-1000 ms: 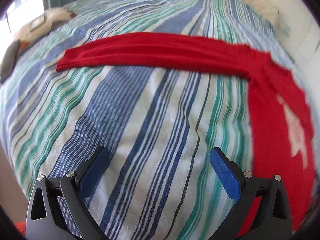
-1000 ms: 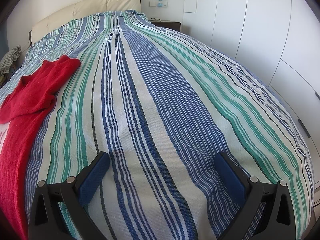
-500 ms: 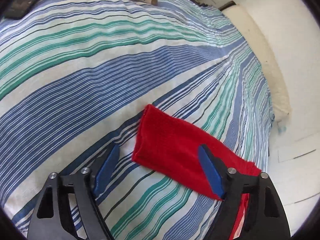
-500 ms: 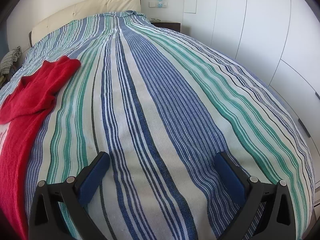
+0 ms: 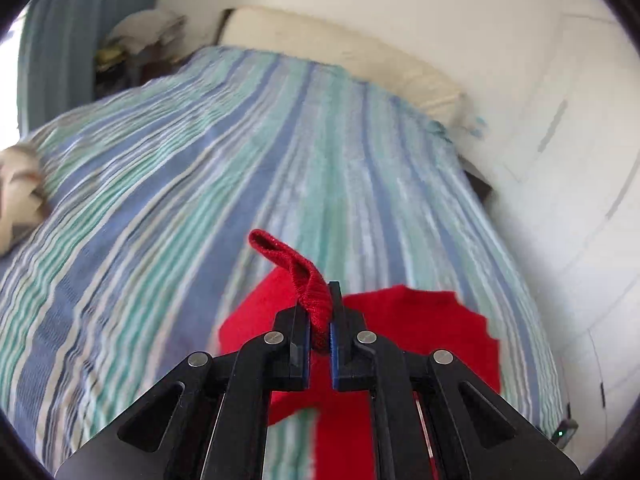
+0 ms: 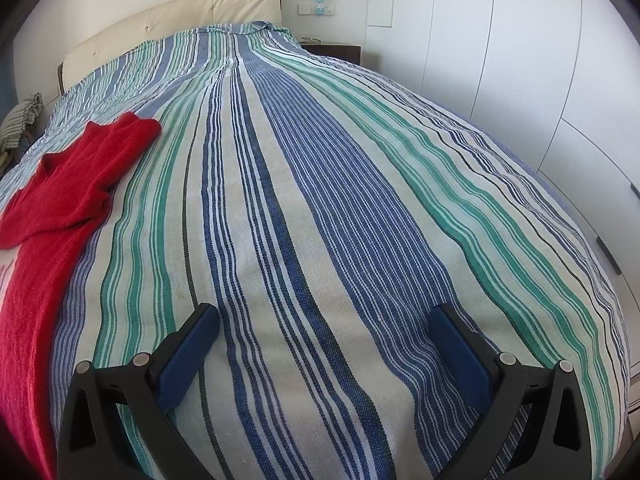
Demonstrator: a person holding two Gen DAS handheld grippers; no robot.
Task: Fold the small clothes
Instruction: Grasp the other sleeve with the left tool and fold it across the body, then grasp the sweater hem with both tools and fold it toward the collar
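Note:
A red knit garment (image 5: 416,336) lies on the striped bedspread (image 5: 200,184). My left gripper (image 5: 320,320) is shut on the end of one red sleeve (image 5: 292,264) and holds it lifted above the garment's body. In the right wrist view the garment (image 6: 60,200) lies at the left edge, its other sleeve (image 6: 120,136) stretched toward the headboard. My right gripper (image 6: 324,344) is open and empty over the bare striped bedspread (image 6: 320,200), well to the right of the garment.
A cream headboard (image 6: 180,12) is at the far end of the bed. White wardrobe doors (image 6: 520,60) line the right side. A nightstand (image 6: 332,50) is by the headboard. A pillow or cushion (image 5: 16,200) lies at the left edge.
My left gripper has shut on the sleeve end it was straddling and lifted it, swinging to face the headboard. My right gripper has not moved.

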